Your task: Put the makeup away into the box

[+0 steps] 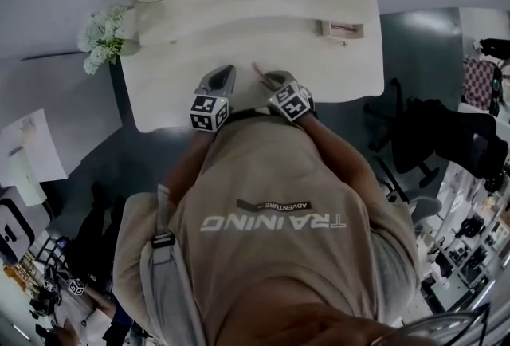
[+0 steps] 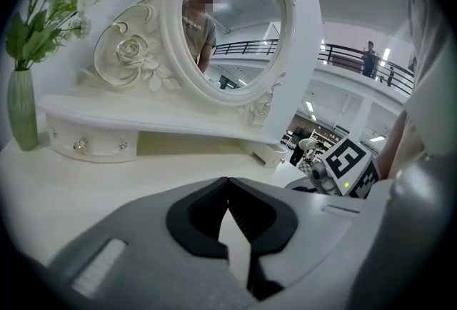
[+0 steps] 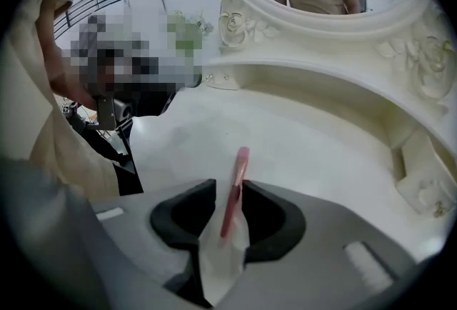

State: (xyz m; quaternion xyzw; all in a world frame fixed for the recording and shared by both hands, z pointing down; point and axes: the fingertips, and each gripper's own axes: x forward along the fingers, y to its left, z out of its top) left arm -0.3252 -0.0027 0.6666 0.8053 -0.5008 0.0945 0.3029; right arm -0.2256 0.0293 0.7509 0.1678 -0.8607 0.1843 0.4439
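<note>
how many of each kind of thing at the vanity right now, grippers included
grippers: 2 (left gripper shut, empty; right gripper shut on the stick)
pink makeup stick: 1
small box: 1
vase of flowers: 1
oval mirror: 1
total: 6

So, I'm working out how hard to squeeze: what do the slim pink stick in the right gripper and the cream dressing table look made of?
The slim pink stick looks like glossy plastic or lacquered metal: a pale highlight runs along it. The cream dressing table looks like painted wood or moulded resin with a satin finish: soft sheen, carved rose scrolls.
</note>
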